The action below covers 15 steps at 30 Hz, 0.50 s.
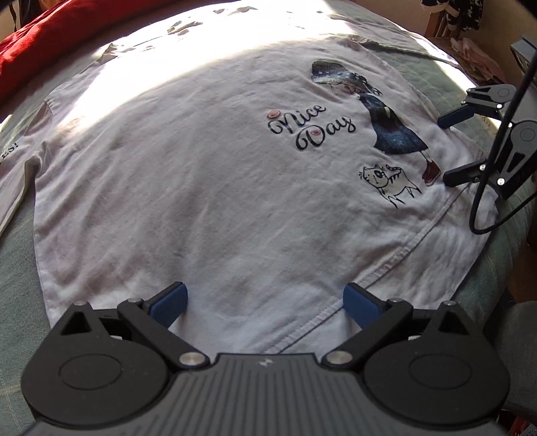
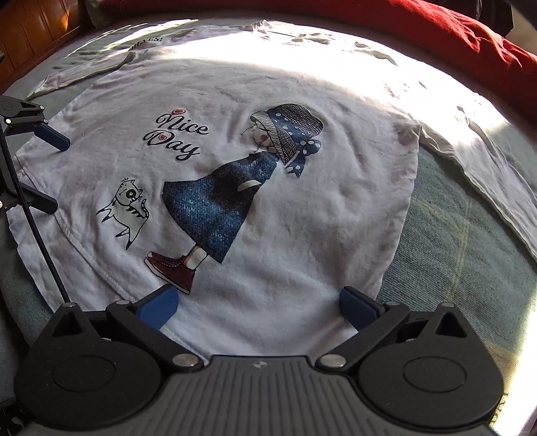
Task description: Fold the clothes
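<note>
A white long-sleeved shirt [image 1: 201, 184] lies flat and face up on a grey-green cover, printed with "Nice Day", a girl in a blue dress and a cat. My left gripper [image 1: 266, 298] is open, its blue pads spread over the shirt's near hem edge with nothing between them. My right gripper [image 2: 258, 302] is also open, over the hem below the girl's red shoe. From each wrist view the other gripper shows open at the shirt's edge: the right gripper [image 1: 448, 149] and the left gripper [image 2: 55, 172]. Both sleeves [image 2: 470, 161] lie spread out sideways.
A red blanket [image 2: 470, 37] is bunched along the far side, behind the shirt's collar. Wooden furniture [image 2: 33, 26] stands at the far left. A black cable [image 1: 483, 187] hangs from the right gripper. Grey-green cover [image 2: 453, 218] shows bare beside the shirt. Strong sunlight washes out the collar area.
</note>
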Tool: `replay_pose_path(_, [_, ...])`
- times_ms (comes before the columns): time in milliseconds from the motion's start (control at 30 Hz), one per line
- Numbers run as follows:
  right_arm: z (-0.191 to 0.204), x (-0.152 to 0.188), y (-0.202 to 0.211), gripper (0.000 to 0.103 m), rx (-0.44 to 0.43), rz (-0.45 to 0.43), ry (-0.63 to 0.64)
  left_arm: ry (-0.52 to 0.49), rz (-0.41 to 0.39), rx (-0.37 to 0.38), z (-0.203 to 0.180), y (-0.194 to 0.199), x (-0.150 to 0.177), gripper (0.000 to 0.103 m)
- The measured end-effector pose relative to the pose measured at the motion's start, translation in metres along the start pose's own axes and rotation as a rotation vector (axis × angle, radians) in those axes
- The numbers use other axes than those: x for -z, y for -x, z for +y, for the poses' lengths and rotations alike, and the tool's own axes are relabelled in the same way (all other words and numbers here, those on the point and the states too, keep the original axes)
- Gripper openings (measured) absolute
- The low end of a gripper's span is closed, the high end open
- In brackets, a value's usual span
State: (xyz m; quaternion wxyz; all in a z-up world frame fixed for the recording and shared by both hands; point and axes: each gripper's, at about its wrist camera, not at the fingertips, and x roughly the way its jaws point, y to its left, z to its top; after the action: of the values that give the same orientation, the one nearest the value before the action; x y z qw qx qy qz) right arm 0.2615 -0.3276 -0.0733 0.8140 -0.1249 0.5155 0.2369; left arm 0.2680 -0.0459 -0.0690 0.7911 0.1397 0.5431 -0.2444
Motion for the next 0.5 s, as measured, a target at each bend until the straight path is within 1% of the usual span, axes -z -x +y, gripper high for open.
replay_pose_path(67, [-0.001,0.006,0.008,0.103,0.006,0.017,-0.017,0.008,-0.004,-0.012,0.003,0.002,-0.002,0.099])
replay_pose_path(100, [-0.001,0.006,0.012,0.103,0.013,0.023,-0.025,0.014,-0.01,-0.032,0.005,0.001,-0.005,0.099])
replay_pose_path(167, [-0.006,0.0,0.019,0.103,0.021,-0.006,-0.055,0.043,-0.028,-0.061,0.011,0.0,-0.013,0.099])
replay_pose_path(267, [-0.017,-0.024,0.017,0.103,0.047,-0.086,-0.06,0.118,-0.067,-0.077,0.021,-0.001,-0.028,0.099])
replay_pose_path(333, [-0.024,-0.046,0.008,0.103,0.064,-0.144,-0.03,0.168,-0.093,-0.087,0.028,-0.002,-0.038,0.099])
replay_pose_path(400, [-0.032,-0.068,-0.003,0.103,0.074,-0.192,-0.005,0.217,-0.098,-0.078,0.031,-0.003,-0.044,0.099])
replay_pose_path(433, [-0.035,-0.075,-0.008,0.103,0.073,-0.199,-0.002,0.231,-0.095,-0.076,0.032,-0.003,-0.045,0.099])
replay_pose_path(500, [-0.042,-0.075,-0.018,0.103,0.074,-0.161,-0.045,0.235,-0.081,-0.085,0.033,-0.003,-0.045,0.099])
